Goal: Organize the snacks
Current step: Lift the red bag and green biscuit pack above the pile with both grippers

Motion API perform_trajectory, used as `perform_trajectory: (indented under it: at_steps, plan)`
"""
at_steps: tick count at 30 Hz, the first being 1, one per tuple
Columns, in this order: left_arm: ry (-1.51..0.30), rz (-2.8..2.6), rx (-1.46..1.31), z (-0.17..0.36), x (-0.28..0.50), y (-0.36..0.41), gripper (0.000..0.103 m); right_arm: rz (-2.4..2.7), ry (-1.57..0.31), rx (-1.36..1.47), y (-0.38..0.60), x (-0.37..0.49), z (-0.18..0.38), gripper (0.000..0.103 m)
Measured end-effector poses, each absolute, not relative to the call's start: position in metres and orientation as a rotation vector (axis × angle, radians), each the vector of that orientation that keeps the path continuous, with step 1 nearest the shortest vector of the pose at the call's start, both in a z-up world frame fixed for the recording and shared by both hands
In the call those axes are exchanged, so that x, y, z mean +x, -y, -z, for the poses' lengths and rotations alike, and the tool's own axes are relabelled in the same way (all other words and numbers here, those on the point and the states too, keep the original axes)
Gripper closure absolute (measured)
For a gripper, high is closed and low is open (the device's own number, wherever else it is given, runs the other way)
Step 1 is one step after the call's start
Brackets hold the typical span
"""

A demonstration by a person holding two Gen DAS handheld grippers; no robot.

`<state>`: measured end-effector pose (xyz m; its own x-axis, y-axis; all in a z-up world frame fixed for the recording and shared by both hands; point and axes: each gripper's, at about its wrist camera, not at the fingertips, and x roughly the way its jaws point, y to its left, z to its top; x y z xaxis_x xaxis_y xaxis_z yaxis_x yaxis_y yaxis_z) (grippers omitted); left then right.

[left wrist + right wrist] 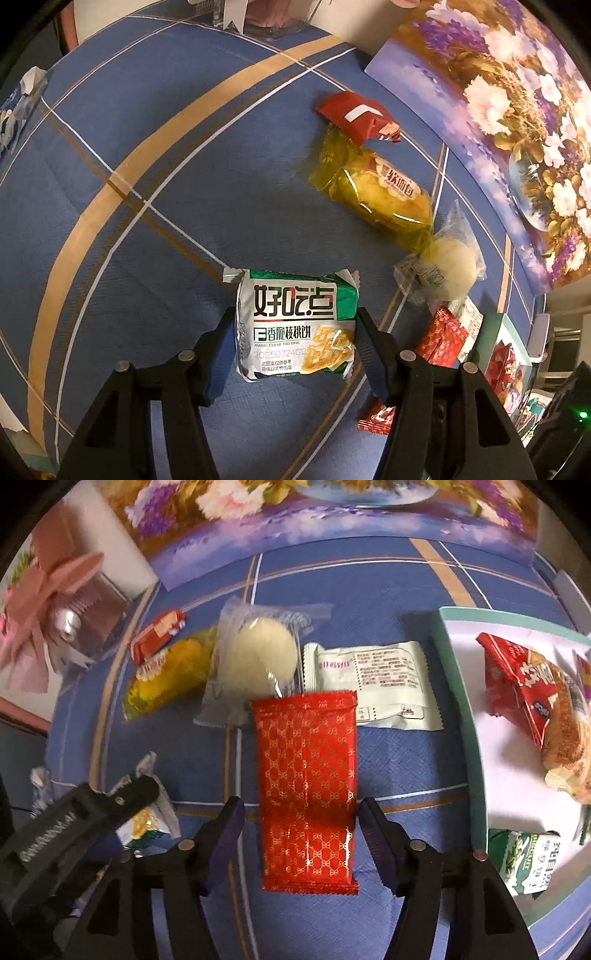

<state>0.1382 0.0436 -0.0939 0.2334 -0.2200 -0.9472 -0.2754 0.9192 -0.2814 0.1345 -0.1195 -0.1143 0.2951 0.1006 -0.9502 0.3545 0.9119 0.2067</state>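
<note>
On the left, the left gripper has its jaws set against both sides of a green-and-white biscuit packet over the blue tablecloth, apparently gripping it by its narrow width to carry it. Further right, the right gripper stands part open astride a red packet, pads just clear, likely lined up to take it. The white tray at far right already holds snacks, so it is probably their destination.

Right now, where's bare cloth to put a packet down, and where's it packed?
Free: the blue tablecloth left of the green-and-white biscuit packet, out to the tan stripe. Crowded: the strip along the floral picture, with the red wrapper, yellow bread bag and clear-wrapped pastry.
</note>
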Motion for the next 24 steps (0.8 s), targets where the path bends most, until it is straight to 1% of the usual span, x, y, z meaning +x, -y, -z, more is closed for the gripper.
perform_trajectory:
  at_steps: [13,18,21,23,24]
  plan:
    - [-1.371,-0.051,-0.42,0.105,0.146,-0.036,0.04,0.244,-1.285,0.198,0.087,0.147,0.128,0.035]
    - [-1.369,-0.053,-0.416,0.106,0.146,-0.034,0.04,0.239,-1.273,0.203,0.082,0.147,0.129,0.034]
    - [-1.369,-0.053,-0.416,0.106,0.146,-0.033,0.04,0.241,-1.269,0.212,0.086,0.141,0.129,0.037]
    - [-1.369,-0.052,-0.417,0.106,0.145,-0.034,0.04,0.246,-1.268,0.223,0.095,0.135,0.127,0.043]
    - [-1.369,-0.053,-0.419,0.106,0.146,-0.034,0.04,0.254,-1.268,0.232,0.1,0.134,0.125,0.049]
